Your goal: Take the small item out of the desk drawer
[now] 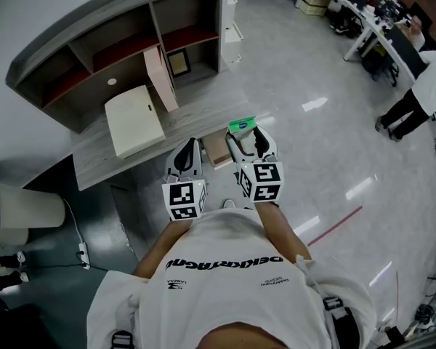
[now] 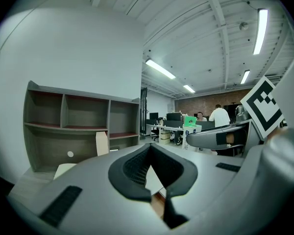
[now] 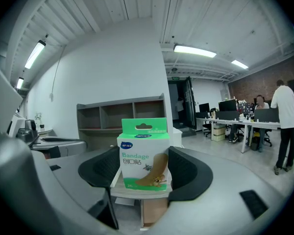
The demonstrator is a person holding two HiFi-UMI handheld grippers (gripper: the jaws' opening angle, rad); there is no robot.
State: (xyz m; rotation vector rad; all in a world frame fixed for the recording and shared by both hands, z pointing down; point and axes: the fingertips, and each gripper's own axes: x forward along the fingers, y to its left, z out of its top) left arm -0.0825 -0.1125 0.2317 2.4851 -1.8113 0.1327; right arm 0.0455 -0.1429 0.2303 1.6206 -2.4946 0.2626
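Grey desk [image 1: 94, 155], glossy office floor [image 1: 312, 71] beside; right gripper [image 3: 143, 166] clamps bandage box [image 3: 143, 151] above desk edge; left gripper [image 2: 157, 192] jaws together.

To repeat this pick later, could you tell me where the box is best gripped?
Probably its two narrow sides, low down, coming at the printed face. The box is upright and flat, so those sides are parallel, and the right gripper holds it so.

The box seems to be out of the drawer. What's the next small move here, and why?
Probably carry the bandage box forward and set it on the desk top. The right gripper is shut on it, holding it upright by the open drawer, so it looks clear. The left gripper is shut and empty.
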